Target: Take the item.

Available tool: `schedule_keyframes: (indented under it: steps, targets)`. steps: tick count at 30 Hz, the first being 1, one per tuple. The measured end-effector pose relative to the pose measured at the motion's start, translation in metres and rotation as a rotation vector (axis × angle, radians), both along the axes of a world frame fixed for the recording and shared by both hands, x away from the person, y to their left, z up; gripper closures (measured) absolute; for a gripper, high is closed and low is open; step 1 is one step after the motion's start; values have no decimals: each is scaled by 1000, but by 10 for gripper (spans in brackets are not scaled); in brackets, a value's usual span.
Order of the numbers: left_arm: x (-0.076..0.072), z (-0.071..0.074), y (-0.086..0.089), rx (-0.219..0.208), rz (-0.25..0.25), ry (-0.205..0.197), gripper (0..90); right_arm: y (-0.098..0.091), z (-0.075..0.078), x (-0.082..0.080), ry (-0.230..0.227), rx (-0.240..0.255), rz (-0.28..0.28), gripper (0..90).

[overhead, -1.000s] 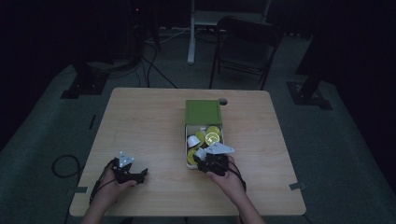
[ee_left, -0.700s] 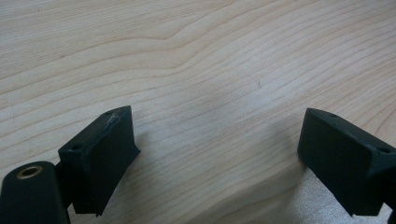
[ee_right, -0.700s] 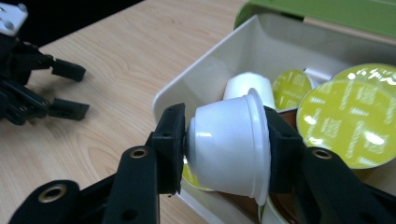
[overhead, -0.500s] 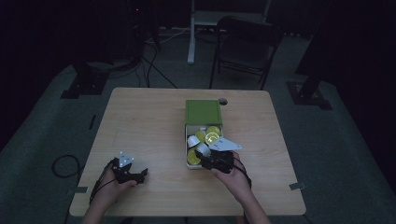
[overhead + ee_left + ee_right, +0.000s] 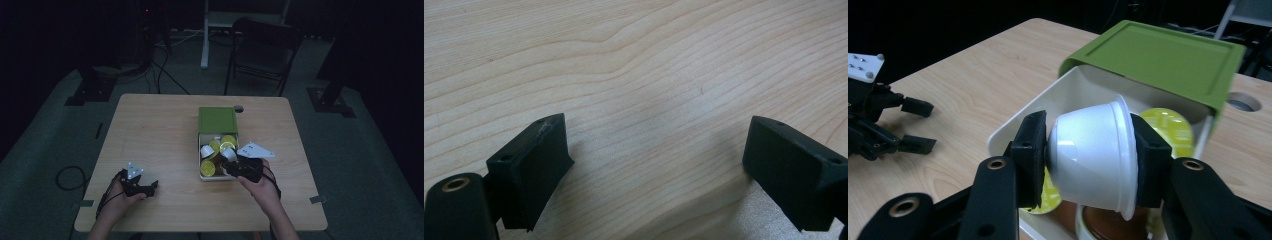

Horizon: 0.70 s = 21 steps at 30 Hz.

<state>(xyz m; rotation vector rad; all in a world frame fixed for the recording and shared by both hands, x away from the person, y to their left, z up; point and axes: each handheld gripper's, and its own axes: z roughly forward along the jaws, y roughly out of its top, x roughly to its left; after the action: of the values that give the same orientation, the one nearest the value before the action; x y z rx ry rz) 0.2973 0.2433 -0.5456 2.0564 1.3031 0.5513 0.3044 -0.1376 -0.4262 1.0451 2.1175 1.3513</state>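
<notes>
Pale wood-grain worktop [image 5: 160, 145] stands in a dim room on grey carpet, with a dark folding chair [image 5: 262, 47] behind its far edge and black cables trailing over the floor beyond. A round hole sits in the worktop near that far edge. From the high view, a cream box [image 5: 202, 176] lies right of centre, its green lid [image 5: 217, 120] slid back over the far end, and several capsules with yellow and white tops show inside. The left tongs [image 5: 147, 187] rest on the worktop near the front left corner, well apart from the box, a hand around them. The left gripper view adds what the high view cannot: their two black pads stand wide apart with bare wood between them. The right gripper view looks closely into the box and shows a yellow foil capsule [image 5: 1168, 125] under the lid, brown capsules lower down, and the left tongs farther off on the worktop. The right tongs [image 5: 230, 162] are clamped on a white capsule [image 5: 1093, 155], one pad on its narrow base and the other against its wide rim. It lies on its side between the pads, above the near end of the open box.
</notes>
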Motion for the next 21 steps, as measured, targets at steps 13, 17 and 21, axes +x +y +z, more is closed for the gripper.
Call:
schedule_keyframes:
  steps: [13,17,21]
  targets:
    - [0,0,0,-1,0,0,119,-36,8,-2,-24,17,-74,569]
    - [0,0,0,0,0,0,119,-48,9,-2,-29,23,-102,569]
    - [0,0,0,0,1,-2,119,-59,8,-3,-28,18,-128,568]
